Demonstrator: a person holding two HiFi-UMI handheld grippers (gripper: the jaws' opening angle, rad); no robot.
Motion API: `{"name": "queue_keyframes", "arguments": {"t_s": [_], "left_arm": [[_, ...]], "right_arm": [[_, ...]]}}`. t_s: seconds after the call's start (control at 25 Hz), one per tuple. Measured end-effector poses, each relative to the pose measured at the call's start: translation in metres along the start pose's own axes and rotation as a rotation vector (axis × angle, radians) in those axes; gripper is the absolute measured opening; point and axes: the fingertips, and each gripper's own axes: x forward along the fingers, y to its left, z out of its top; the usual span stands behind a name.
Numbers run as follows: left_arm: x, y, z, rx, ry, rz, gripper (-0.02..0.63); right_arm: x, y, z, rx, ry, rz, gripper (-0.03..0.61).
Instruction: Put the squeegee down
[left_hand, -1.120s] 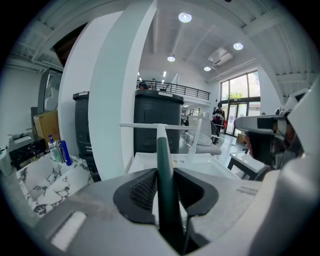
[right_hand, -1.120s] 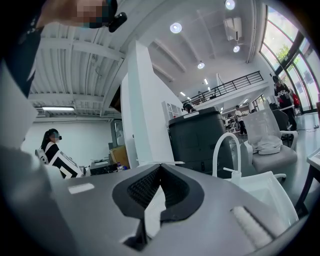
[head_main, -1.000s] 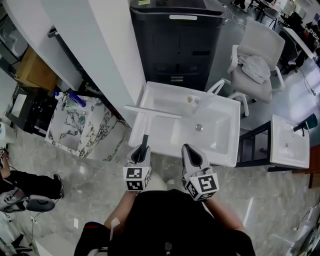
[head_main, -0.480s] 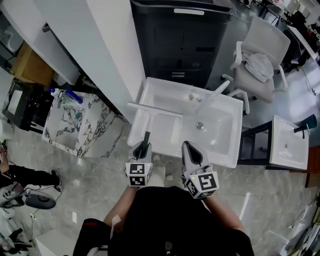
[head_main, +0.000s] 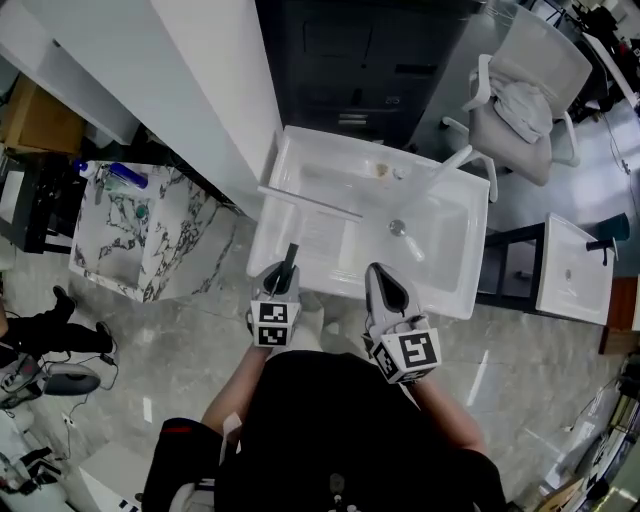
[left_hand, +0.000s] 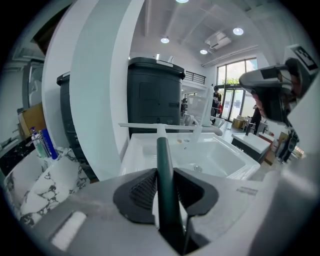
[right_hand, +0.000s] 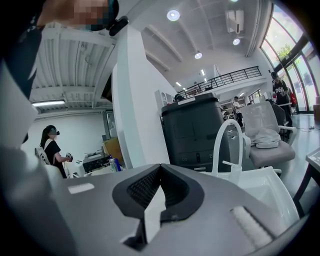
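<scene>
Left of centre in the head view, the left gripper is clamped on the squeegee by its dark handle. The white blade reaches over the left part of the sink — contact unclear. A small label on that gripper is too fine to read. The right gripper has its jaws together, holding nothing — only its own view shows the white faucet close up.

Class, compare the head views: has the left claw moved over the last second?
Yes. The left claw, shut on the squeegee, has sunk toward the sink: it looks smaller now, while the sink does not.
</scene>
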Motion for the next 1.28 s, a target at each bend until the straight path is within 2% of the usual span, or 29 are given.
{"name": "queue_keyframes", "arguments": {"t_s": [0.36,0.88,1.28], "left_arm": [[0.041,0.016,-0.031,0.081,0.085,-0.062,0.104],[0.082,0.039,-0.076,0.126,0.224,-0.135,0.104],[0.095,0.047,-0.089,0.166,0.263,-0.169,0.104]], "right_arm": [[0.018,-0.007,0.001,-0.019,0.035,-0.051,0.002],[0.05,-0.012,0.008,-0.024,0.052,-0.095,0.002],[0.068,-0.008,0.008,-0.023,0.057,-0.112,0.002]]}}
